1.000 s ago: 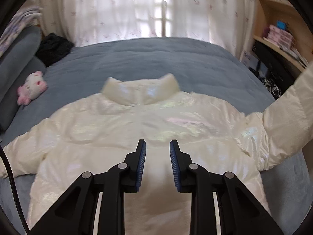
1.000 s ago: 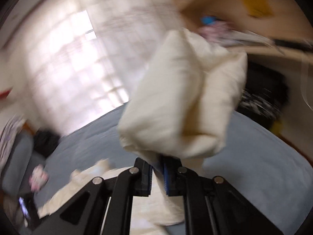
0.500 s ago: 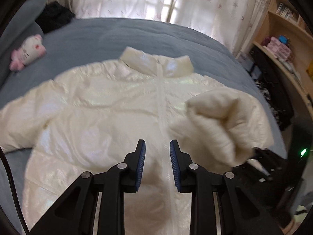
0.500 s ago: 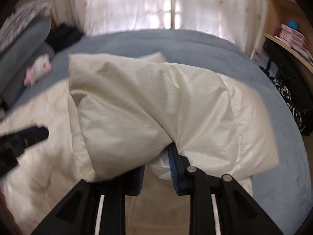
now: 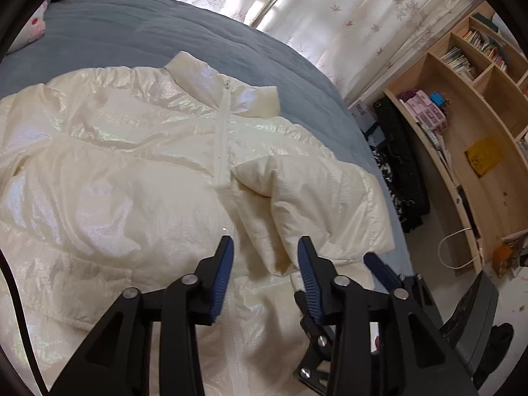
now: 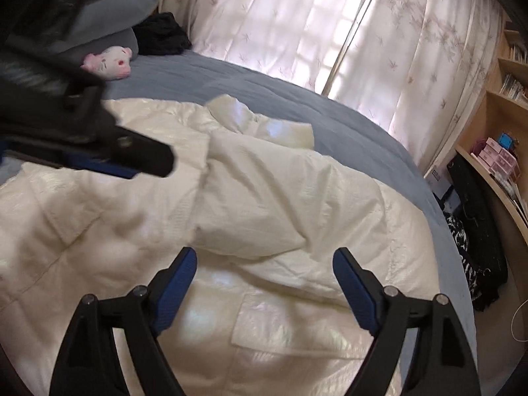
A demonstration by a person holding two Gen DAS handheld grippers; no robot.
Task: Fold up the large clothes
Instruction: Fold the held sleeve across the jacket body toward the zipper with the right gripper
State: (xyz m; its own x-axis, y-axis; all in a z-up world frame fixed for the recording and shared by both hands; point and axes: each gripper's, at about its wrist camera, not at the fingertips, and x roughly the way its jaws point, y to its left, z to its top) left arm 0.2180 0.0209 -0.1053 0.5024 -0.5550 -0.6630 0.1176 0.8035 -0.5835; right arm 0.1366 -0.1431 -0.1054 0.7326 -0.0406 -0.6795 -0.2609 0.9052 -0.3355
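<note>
Your white puffer jacket (image 5: 132, 171) lies front-up on the grey-blue bed (image 5: 138, 36), zip running straight away from you toward the collar (image 5: 224, 89), so its long axis points dead ahead of both sets of jaws. Your right gripper (image 6: 264, 277) hangs just above the jacket's lower front with its jaws spread wide and nothing between them; the right sleeve (image 6: 264, 204) lies folded across the chest just ahead of those jaws, its cuff end reaching about to the zip line. Your left gripper (image 5: 264, 264) hovers over the zip near the hem, jaws parted to a moderate gap and empty too. From the left wrist view the folded sleeve (image 5: 307, 198) sits ahead and to the right of the jaws, while the unfolded half of the jacket spreads out to their left, running past the edge of the view. That is the relation that matters for you now: the remaining sleeve lies off to the left of the left jaws, well away from the right ones, so the left hand is likely the nearer one to bring it across the zip.
</note>
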